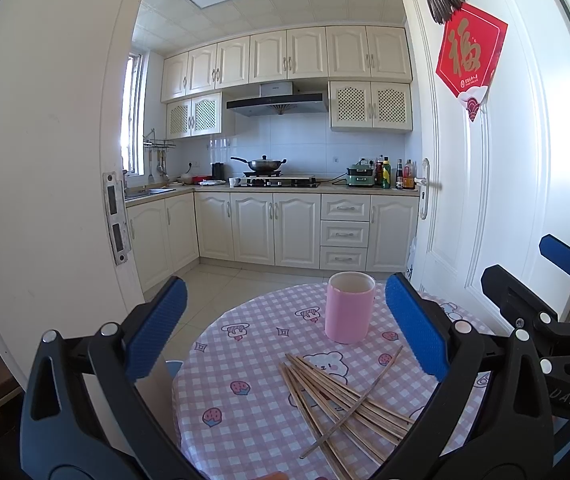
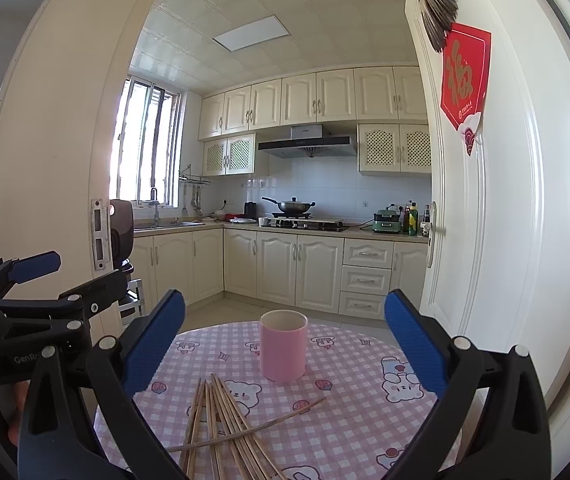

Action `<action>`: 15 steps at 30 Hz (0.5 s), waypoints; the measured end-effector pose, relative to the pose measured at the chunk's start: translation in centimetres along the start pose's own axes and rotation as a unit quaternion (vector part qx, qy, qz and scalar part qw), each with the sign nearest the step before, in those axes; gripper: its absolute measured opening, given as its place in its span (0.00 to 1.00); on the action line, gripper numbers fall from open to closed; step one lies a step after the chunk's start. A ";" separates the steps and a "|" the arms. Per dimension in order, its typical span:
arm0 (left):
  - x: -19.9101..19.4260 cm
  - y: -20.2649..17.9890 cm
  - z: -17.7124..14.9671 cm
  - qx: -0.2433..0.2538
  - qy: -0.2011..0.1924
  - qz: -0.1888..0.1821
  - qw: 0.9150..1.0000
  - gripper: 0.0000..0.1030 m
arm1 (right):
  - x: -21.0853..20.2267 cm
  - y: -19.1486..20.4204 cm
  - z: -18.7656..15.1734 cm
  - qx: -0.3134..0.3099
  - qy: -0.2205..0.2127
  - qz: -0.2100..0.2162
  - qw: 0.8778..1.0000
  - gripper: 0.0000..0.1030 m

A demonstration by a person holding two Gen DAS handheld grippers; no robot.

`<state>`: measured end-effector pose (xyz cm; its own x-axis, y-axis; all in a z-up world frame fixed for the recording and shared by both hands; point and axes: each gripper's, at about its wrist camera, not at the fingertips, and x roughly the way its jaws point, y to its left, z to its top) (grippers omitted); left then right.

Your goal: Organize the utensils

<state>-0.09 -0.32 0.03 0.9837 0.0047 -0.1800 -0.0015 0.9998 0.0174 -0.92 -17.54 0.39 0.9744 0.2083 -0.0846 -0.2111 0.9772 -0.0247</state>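
Both grippers held wide open above a round table, gripping nothing.

The table (image 1: 245,360), under a pink checked cloth with bear prints, stands before an open doorway to a kitchen; a white door (image 1: 505,200) with a red poster (image 1: 469,54) is on the right. The left gripper (image 1: 285,328) and right gripper (image 2: 285,344) hover side by side over the near edge, jaws spread, blue pads bare. A pink cup (image 1: 349,307) stands upright toward the table's far side. The chopsticks (image 1: 341,396) lie loose in a pile on the cloth, just in front of the cup, one crossing the rest.
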 end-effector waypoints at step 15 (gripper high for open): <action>0.2 0.0 -0.4 0.001 0.004 0.000 1.000 0.94 | 0.0 -0.2 -0.1 0.003 0.004 -0.001 1.000 0.93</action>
<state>0.04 -0.35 -0.41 0.9821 0.0042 -0.1882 -0.0006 0.9998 0.0192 -0.88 -17.71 0.27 0.9742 0.2064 -0.0917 -0.2089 0.9778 -0.0181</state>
